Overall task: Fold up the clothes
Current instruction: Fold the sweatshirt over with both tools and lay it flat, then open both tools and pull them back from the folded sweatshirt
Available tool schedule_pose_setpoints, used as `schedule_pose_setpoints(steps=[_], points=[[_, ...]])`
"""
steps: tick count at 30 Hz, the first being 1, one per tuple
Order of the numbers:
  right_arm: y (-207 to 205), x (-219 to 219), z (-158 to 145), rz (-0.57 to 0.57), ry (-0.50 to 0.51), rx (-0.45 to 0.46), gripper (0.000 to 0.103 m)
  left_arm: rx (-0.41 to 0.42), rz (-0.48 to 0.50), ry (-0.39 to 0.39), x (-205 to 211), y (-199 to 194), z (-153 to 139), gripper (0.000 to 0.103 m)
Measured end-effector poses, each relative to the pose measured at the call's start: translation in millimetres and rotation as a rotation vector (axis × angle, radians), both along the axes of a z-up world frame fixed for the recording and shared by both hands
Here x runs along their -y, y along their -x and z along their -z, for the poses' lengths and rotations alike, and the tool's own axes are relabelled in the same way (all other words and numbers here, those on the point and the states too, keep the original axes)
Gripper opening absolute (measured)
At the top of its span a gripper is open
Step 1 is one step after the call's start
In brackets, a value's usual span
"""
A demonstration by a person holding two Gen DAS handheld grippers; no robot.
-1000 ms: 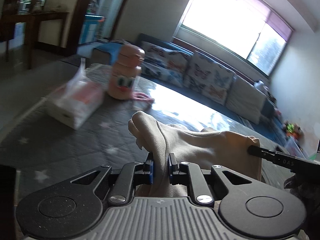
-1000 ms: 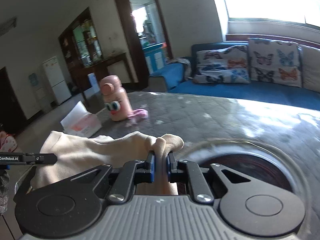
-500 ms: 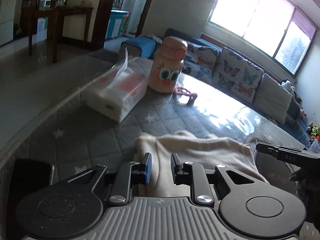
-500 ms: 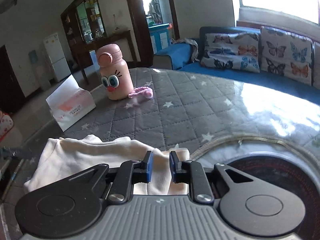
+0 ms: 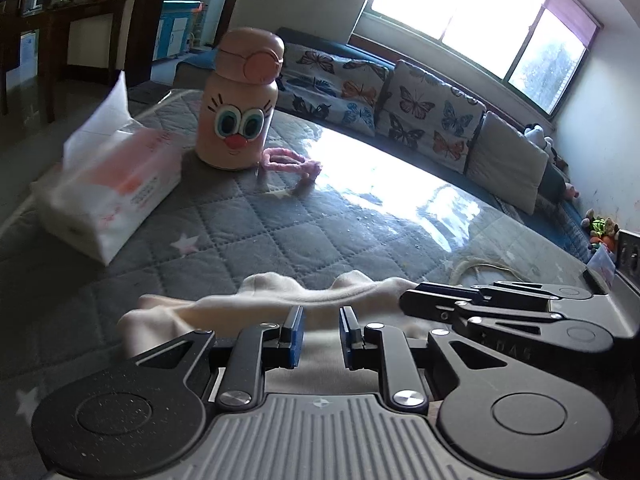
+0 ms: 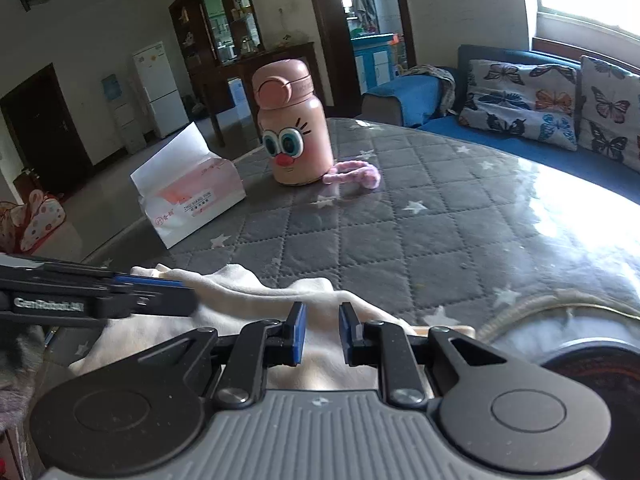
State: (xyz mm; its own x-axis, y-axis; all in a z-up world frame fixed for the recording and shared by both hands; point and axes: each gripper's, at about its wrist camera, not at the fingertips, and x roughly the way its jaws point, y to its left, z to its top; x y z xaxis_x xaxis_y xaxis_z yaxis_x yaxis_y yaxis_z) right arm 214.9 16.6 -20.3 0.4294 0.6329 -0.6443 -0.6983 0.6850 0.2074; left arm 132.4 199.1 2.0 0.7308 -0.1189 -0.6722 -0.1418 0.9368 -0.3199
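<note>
A cream garment lies bunched on the grey quilted table cover; it also shows in the right wrist view. My left gripper hovers just over the cloth's near edge with its jaws apart and nothing between them. My right gripper is likewise open over the cloth, empty. The right gripper also shows at the right of the left wrist view. The left gripper reaches in from the left of the right wrist view, over the cloth.
A pink cartoon-face bottle with a pink fuzzy strap stands at the back. A tissue pack lies at the left. A round dark object with a rope rim sits at the right. A sofa runs behind the table.
Both grippers were shut on the cloth and held it up a second ago. They came down, opened and let it go; the cloth now lies on the table.
</note>
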Motion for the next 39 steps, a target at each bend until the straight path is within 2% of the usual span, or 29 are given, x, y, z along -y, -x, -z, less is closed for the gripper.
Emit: schedule_pose_setpoints(steps=[7, 11, 23, 30, 39], points=[[-8, -18, 15, -0.028, 0.028, 0.004, 0.019, -0.032, -0.023, -0.012, -4, -21, 20, 0.02], [-7, -22, 16, -0.036, 0.041, 0.024, 0.022, -0.021, -0.025, -0.011, -4, -21, 20, 0.02], [34, 19, -9, -0.089, 0.069, 0.009, 0.022, -0.011, -0.029, -0.02, -2, -11, 13, 0.021], [61, 47, -8, -0.08, 0.075, 0.0, 0.023, 0.003, -0.006, -0.035, 7, 27, 2, 0.023], [79, 67, 4, -0.048, 0.082, -0.01, 0.023, -0.006, -0.027, -0.078, 11, 88, 8, 0.023]])
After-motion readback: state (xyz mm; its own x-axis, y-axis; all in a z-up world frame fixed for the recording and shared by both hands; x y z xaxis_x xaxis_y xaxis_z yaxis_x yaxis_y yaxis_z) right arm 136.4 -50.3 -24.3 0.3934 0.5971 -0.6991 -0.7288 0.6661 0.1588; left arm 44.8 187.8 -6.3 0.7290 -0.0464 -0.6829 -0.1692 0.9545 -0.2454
